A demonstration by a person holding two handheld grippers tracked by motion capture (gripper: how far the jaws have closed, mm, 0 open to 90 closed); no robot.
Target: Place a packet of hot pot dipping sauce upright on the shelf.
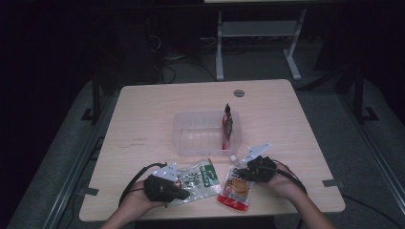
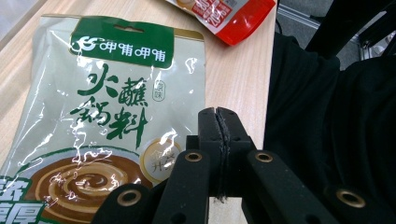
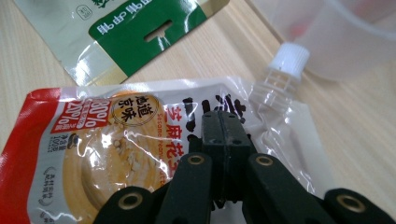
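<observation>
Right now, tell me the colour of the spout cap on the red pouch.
White cap; right gripper view.

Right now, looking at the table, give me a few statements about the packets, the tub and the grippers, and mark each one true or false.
1. The green and white pouch lies inside the clear tub. False: it lies on the table in front of the tub.
2. The red pouch has a white screw cap. True.
3. The left gripper is wide open. False: its jaws are shut.
4. A red packet stands in the tub. True.
5. The right gripper is shut. True.
</observation>
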